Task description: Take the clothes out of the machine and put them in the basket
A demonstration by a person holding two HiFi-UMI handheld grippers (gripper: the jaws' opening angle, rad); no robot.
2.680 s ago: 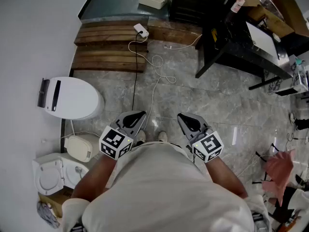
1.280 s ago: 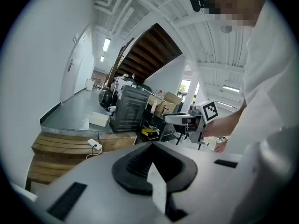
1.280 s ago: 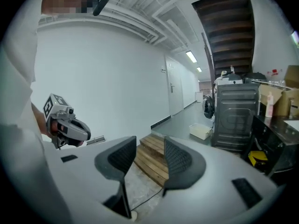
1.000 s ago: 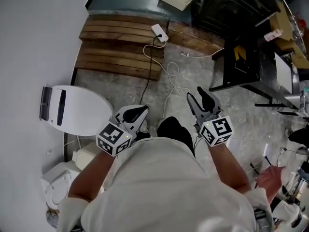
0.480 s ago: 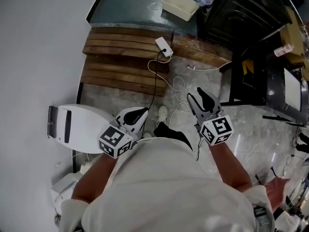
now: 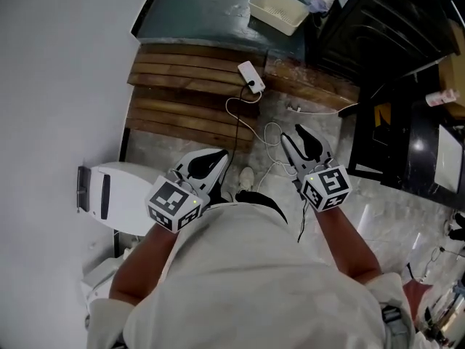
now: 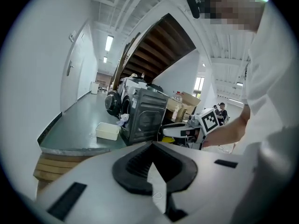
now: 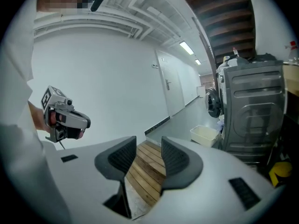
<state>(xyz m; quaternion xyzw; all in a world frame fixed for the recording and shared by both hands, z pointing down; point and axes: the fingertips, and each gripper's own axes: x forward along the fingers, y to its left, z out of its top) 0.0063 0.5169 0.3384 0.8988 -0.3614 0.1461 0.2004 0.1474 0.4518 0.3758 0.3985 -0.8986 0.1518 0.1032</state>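
A white plastic basket (image 6: 278, 9) sits on the raised grey floor beyond the wooden steps; it also shows in the left gripper view (image 7: 108, 130) and the right gripper view (image 8: 205, 134). Behind it stands a front-loading washing machine (image 7: 112, 104) (image 8: 212, 101), with a pale cloth (image 7: 122, 119) at its foot. My left gripper (image 6: 216, 156) (image 7: 152, 146) is held in front of my body, its pads touching and nothing between them. My right gripper (image 6: 294, 134) (image 8: 148, 146) is level with it, jaws apart and empty. Both point toward the steps, far from the basket.
Wooden steps (image 6: 192, 86) lie just ahead, with a white power strip (image 6: 251, 77) and loose cables on the floor between the grippers. A white oval appliance (image 6: 120, 195) stands by the left wall. A dark metal cabinet (image 7: 147, 115) and black furniture (image 6: 407, 144) fill the right.
The steps, the basket and the cabinet have come nearer as the person walks forward. Both grippers travel along side by side. Their jaws look the same as before.
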